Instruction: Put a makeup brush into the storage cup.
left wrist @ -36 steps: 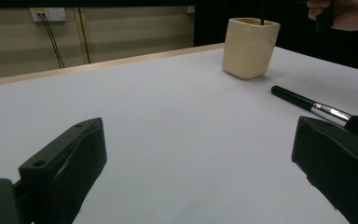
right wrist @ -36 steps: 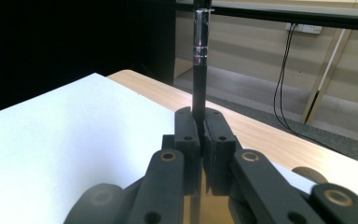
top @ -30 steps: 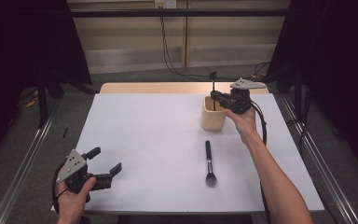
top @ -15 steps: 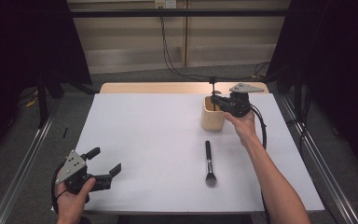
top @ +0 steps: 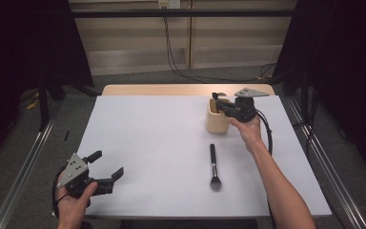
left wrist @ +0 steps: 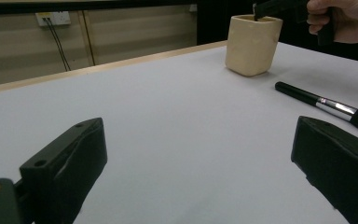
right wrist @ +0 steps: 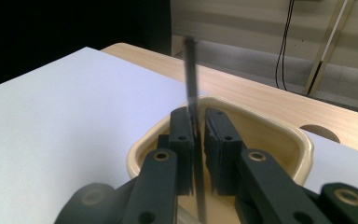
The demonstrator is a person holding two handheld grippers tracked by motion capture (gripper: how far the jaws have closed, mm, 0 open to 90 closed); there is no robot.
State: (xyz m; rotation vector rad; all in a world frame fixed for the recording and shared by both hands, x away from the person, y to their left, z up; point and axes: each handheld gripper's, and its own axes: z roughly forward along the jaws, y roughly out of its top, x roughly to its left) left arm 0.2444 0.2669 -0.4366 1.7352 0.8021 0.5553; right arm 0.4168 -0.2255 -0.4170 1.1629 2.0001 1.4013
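A cream cup (top: 217, 121) stands at the back right of the white table top (top: 152, 143). My right gripper (top: 219, 102) hovers over its mouth. Between its pads stands a thin dark brush handle (right wrist: 191, 70), upright, blurred, reaching down into the cup (right wrist: 303, 144). The jaws have just been opening; a narrow gap shows beside the handle. A black makeup brush (top: 213, 164) with a silver ferrule lies flat on the table in front of the cup. My left gripper (top: 107, 164) rests at the front left edge, open and with nothing in it.
A bare wooden strip (top: 186, 89) runs along the table's far edge. Cables hang down the wall behind it. In the left gripper view the cup (left wrist: 252, 44) and the lying brush (left wrist: 321, 102) are far ahead on the right.
The thin handle that stuck up above the right gripper has sunk lower into the cup. The left gripper has not moved.
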